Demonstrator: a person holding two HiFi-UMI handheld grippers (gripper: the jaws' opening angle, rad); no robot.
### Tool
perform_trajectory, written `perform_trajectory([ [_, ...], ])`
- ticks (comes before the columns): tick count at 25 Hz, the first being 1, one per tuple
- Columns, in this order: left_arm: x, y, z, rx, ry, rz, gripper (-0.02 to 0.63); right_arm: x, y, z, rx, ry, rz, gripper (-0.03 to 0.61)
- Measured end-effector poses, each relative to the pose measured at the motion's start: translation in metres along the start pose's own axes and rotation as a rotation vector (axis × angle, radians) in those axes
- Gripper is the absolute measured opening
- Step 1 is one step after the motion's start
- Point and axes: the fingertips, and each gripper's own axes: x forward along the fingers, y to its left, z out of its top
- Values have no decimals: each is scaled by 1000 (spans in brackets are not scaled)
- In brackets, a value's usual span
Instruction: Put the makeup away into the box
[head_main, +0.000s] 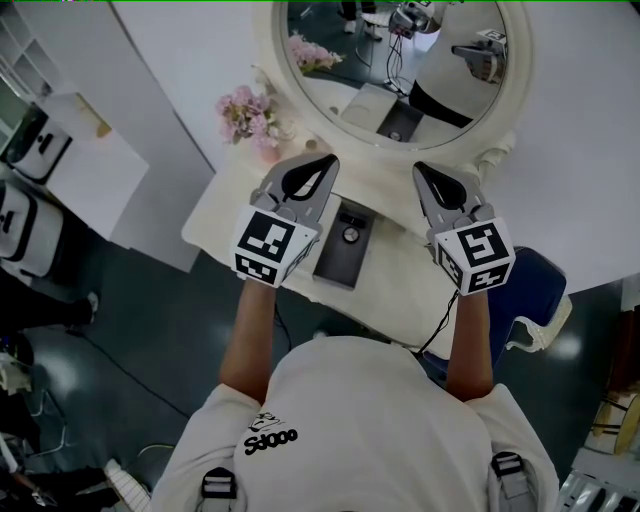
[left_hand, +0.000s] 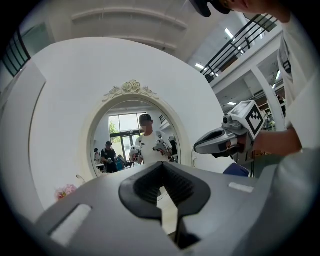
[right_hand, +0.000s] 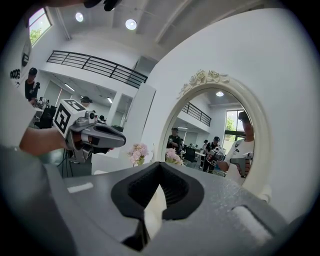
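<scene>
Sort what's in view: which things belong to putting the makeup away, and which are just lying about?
Job in hand:
- dark box on the vanity table, with a small round item inside
- left tool and right tool, both shut and empty

Lying about:
- pink flowers
- oval mirror
- blue chair

A dark box (head_main: 343, 243) is set near the middle of the cream table (head_main: 225, 212). Pink flowers (head_main: 247, 117) are placed at its back left corner, and a round mirror (head_main: 400, 75) is stood along its back edge.
</scene>
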Motion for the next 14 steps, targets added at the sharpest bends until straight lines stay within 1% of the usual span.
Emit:
perform_trajectory([
  [8,-5,1,-6,-5,15,8,20,1,6,3,-4,-10,12,2],
  [14,-5,6,0,2,-3,10,20,3,7,5,-6,-5,9,2],
])
